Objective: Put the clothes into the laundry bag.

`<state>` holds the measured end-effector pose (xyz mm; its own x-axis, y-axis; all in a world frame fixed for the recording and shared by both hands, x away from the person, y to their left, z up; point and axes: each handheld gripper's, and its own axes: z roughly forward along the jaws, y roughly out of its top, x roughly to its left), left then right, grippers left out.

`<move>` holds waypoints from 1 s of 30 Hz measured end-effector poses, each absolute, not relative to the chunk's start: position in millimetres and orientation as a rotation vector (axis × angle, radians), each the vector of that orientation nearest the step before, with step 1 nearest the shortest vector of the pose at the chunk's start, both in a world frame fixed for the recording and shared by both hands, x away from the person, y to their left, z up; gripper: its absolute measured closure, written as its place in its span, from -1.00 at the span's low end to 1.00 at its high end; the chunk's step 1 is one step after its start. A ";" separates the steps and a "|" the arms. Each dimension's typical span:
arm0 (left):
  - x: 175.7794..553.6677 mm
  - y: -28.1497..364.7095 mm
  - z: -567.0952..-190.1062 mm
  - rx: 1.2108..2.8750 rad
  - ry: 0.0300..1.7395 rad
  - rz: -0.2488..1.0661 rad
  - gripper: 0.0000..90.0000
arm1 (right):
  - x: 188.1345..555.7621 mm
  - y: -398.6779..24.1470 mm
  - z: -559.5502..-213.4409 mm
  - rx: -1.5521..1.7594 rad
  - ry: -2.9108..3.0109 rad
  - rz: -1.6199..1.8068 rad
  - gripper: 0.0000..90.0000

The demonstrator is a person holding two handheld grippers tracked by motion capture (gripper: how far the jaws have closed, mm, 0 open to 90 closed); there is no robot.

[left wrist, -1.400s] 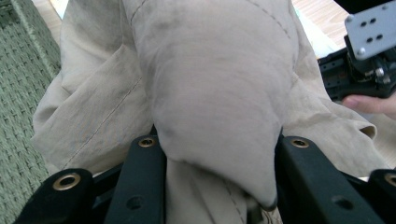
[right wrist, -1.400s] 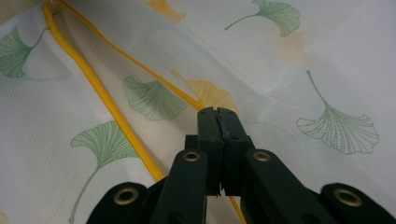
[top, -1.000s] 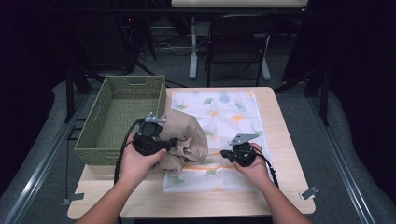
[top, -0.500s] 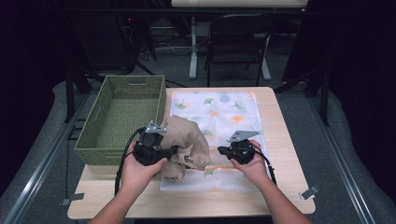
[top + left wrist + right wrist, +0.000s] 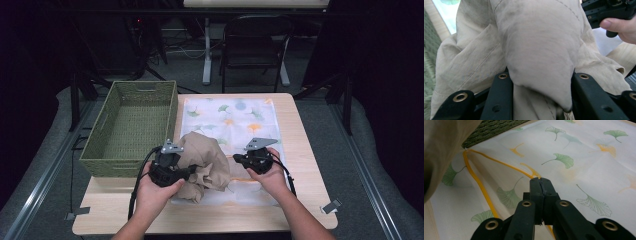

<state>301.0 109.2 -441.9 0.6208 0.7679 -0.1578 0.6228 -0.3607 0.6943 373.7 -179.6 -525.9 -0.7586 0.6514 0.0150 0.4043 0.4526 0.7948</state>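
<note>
While the left gripper [image 5: 192, 171] clamps the bunched beige cloth [image 5: 205, 162] – wad bulging between its jaws – the basket [image 5: 131, 126] sits just beside. Right gripper [image 5: 540, 185] is fully closed on the leaf-print sheet [image 5: 579, 162], near the cloth's far side.

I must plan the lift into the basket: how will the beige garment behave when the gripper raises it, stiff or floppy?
Probably floppy: the beige garment bulges in soft folds between the left gripper jaws. It likely hangs and trails, since loose folds spread over the leaf-print cloth. It looks light and should not slip; the jaws pinch a thick fold.
</note>
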 end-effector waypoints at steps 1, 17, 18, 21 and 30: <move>300.7 108.3 -443.3 2.096 1.088 0.247 0.46 | 374.6 -179.0 -525.9 0.907 2.414 1.203 0.99; 295.2 94.4 -455.0 2.115 1.036 0.256 0.46 | 397.2 -172.5 -496.3 0.893 2.462 1.114 0.99; 294.0 92.9 -455.2 2.121 1.029 0.254 0.46 | 399.4 -172.3 -494.2 0.911 2.462 1.123 0.99; 293.2 90.7 -456.4 2.122 1.028 0.261 0.46 | 403.6 -171.3 -489.9 0.927 2.467 1.123 0.99; 294.7 88.7 -460.4 2.119 1.019 0.260 0.47 | 415.7 -163.8 -475.9 0.973 2.468 1.122 0.99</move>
<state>294.7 88.7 -460.4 0.6614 0.7382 -0.1327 0.5840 -0.3959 0.7086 415.7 -163.8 -475.9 -0.7418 0.6695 0.0377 0.4686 0.4774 0.7433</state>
